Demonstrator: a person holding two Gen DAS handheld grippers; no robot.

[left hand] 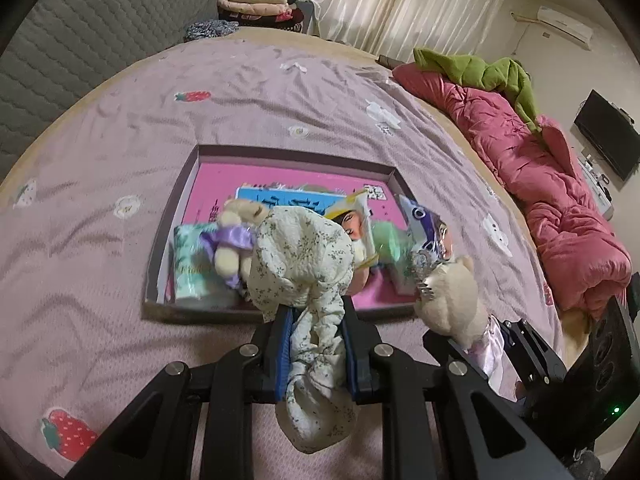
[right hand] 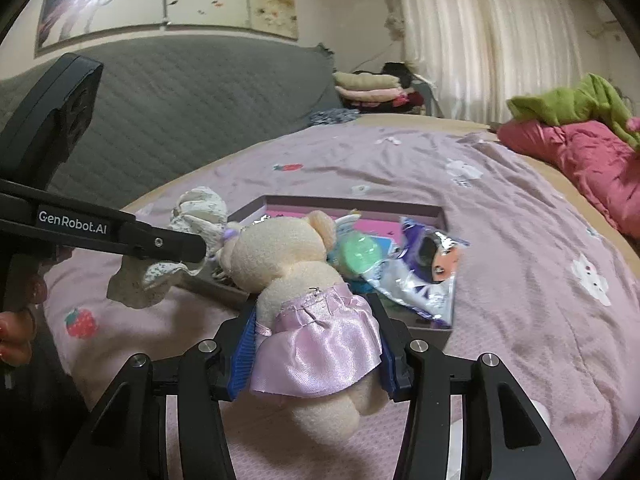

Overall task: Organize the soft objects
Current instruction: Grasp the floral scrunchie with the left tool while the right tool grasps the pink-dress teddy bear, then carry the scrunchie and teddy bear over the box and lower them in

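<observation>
My left gripper (left hand: 314, 316) is shut on a cream floral cloth (left hand: 304, 264) and holds it over the near edge of a shallow box (left hand: 168, 236) on the bed. My right gripper (right hand: 316, 308) is shut on a cream teddy bear in a pink satin skirt (right hand: 288, 264), just in front of the box (right hand: 436, 210); the bear also shows in the left wrist view (left hand: 448, 300). A second small bear with a purple ribbon (left hand: 236, 236) lies in the box. The floral cloth shows at the left of the right wrist view (right hand: 196, 208).
The box holds a pink book (left hand: 224, 184), a tissue pack (left hand: 188, 268), a green round item (right hand: 358, 258) and a foil snack bag (right hand: 428, 268). A pink quilt (left hand: 532, 184) with a green garment (left hand: 492, 76) lies at the right. Folded clothes (left hand: 252, 2) are stacked beyond the bed.
</observation>
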